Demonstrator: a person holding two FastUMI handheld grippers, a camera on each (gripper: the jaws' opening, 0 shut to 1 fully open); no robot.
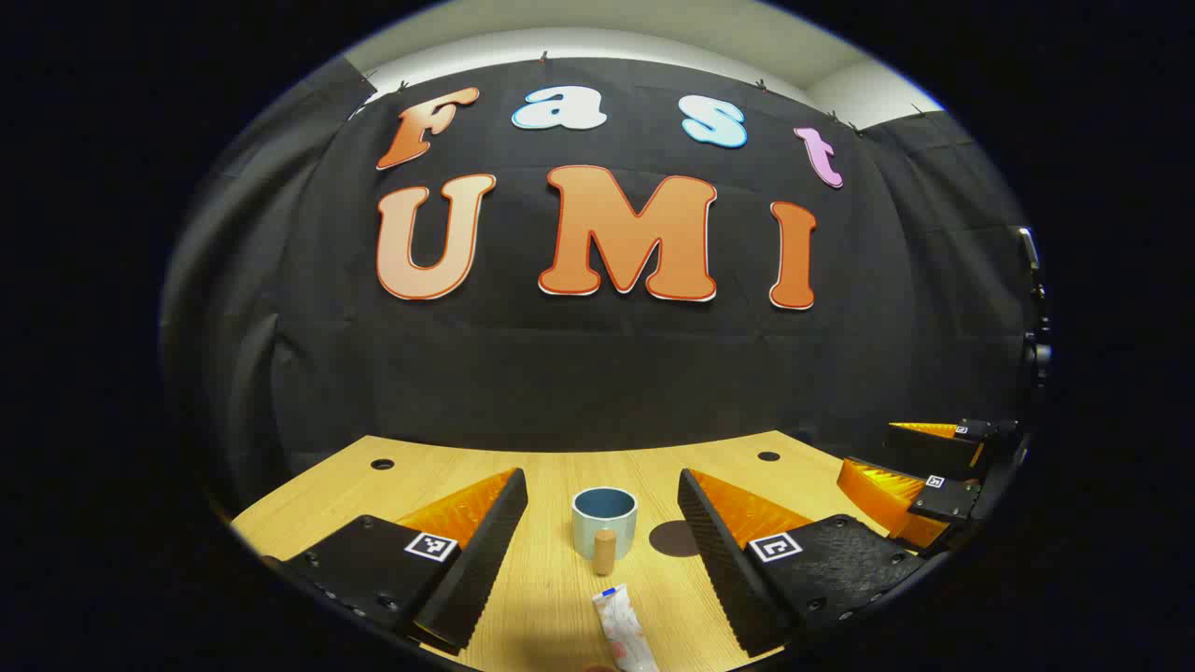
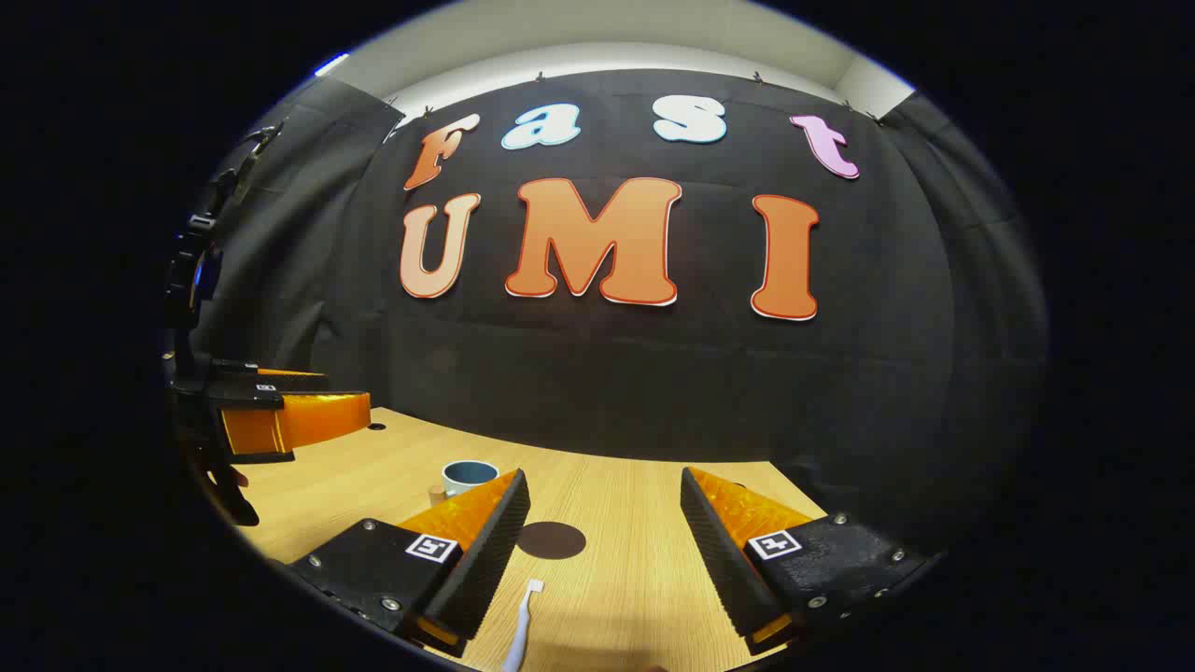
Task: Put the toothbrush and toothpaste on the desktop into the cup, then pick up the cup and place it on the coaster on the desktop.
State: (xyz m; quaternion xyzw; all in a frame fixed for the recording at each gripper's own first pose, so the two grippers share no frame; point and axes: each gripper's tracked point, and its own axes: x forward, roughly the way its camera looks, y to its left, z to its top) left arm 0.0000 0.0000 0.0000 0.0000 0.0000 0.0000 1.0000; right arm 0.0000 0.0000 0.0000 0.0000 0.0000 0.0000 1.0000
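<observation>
A pale blue cup with a wooden handle stands on the wooden desktop, straight ahead of my open left gripper. The toothpaste tube, white with a blue cap, lies close below between the left fingers. A dark round coaster lies just right of the cup. In the right gripper view, my right gripper is open over the desk, with the white toothbrush lying near its left finger and the coaster ahead. The cup sits further left. Neither gripper holds anything.
The wooden desktop has two small round holes near its back edge. The right gripper shows at the right side of the left gripper view, and the left gripper at the left side of the right gripper view.
</observation>
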